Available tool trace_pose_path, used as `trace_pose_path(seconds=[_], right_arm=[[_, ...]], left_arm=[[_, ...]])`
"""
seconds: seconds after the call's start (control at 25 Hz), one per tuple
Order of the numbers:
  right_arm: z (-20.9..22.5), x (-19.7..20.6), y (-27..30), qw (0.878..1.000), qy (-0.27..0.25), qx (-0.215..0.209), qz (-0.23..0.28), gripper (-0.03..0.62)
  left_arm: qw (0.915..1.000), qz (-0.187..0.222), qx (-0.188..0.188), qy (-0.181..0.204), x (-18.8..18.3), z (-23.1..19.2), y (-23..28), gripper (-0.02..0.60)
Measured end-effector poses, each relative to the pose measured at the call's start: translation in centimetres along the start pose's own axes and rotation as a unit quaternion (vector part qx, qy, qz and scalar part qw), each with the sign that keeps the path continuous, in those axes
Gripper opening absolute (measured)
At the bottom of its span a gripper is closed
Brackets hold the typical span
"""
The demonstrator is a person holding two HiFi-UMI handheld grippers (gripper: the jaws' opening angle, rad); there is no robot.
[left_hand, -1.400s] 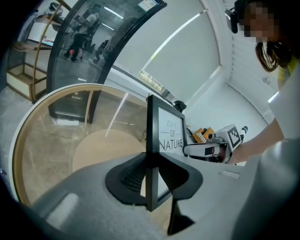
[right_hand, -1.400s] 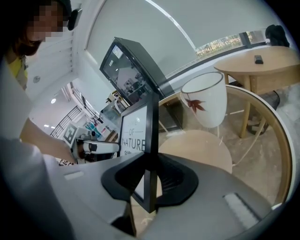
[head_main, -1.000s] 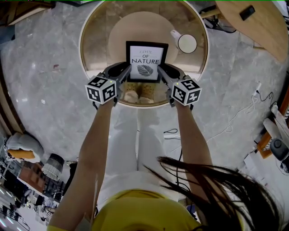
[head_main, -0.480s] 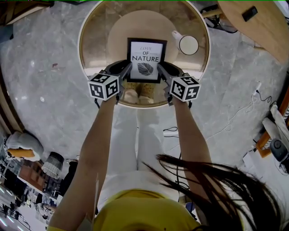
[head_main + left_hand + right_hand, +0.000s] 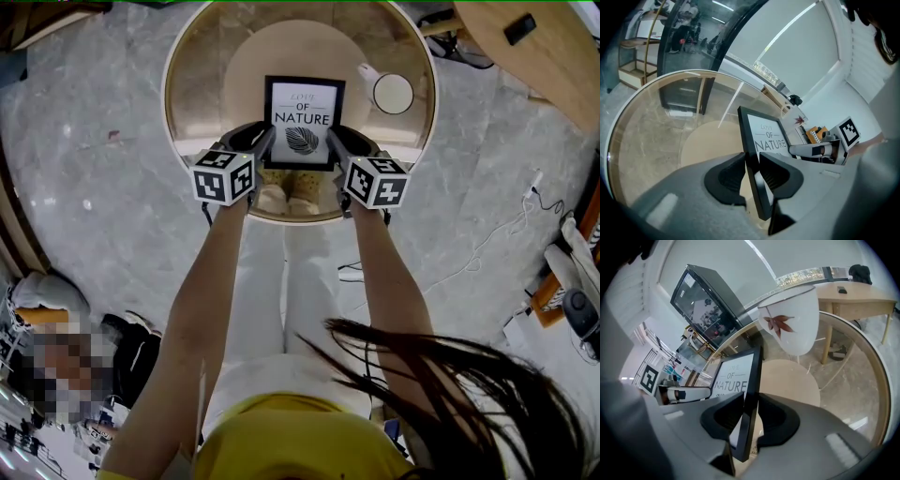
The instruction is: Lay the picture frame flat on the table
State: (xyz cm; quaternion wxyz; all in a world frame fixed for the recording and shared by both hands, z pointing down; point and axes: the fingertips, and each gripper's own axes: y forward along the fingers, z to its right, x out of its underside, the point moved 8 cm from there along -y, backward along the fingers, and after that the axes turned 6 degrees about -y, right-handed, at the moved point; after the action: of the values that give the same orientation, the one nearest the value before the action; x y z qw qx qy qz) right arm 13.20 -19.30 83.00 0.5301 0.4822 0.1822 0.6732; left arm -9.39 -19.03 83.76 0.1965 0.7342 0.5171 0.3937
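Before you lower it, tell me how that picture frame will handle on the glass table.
Probably stiff: the picture frame shows straight, thin black edges in both gripper views. Likely to tip easily, being thin and nearly upright. Possibly slippery and breakable against the glass table, so a gentle set-down seems wise.

Jaws loosening around picture frame (image 5: 305, 122), left hand-held gripper (image 5: 752, 162), right hand-held gripper (image 5: 748, 405)

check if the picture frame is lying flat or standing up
Standing up, not flat: both gripper views show the picture frame rising edge-on above the table.
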Motion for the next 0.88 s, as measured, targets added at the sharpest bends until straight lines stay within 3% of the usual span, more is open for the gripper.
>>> trace_pose_path(seconds=[0.08,0.2,0.36,0.4,0.56,0.72,0.88], right_arm=[[-0.2,0.0,-0.1,1.0,-0.005,0.026,-0.002,0.087],[-0.3,-0.1,-0.5,0.998,-0.02,0.066,-0.004,0.134],[-0.7,-0.7,-2.3,0.995,-0.029,0.093,0.008,0.146],[-1.0,-0.8,-3.1,0.995,-0.03,0.096,0.012,0.14],[-2.5,-1.7,-7.1,0.992,-0.034,0.114,0.031,0.112],[-4.3,-3.5,-11.4,0.988,-0.042,0.136,0.058,0.04],[-6.7,-4.4,-16.3,0.987,-0.051,0.14,0.064,0.002]], left_arm=[[0.9999,0.007,-0.009,0.004,-0.1,0.2,-0.1,0.123],[0.9993,0.025,-0.026,0.005,-0.3,0.4,-0.5,0.218],[0.9971,0.06,-0.045,0.015,-1.0,0.8,-2.3,0.227],[0.9962,0.071,-0.046,0.02,-1.2,1.2,-3.2,0.222],[0.9884,0.14,-0.049,0.034,-2.6,3.4,-7.7,0.108],[0.9807,0.183,-0.04,0.058,-4.4,6.4,-12.2,0.002],[0.9799,0.189,-0.022,0.059,-4.7,9.8,-16.7,0.0]])
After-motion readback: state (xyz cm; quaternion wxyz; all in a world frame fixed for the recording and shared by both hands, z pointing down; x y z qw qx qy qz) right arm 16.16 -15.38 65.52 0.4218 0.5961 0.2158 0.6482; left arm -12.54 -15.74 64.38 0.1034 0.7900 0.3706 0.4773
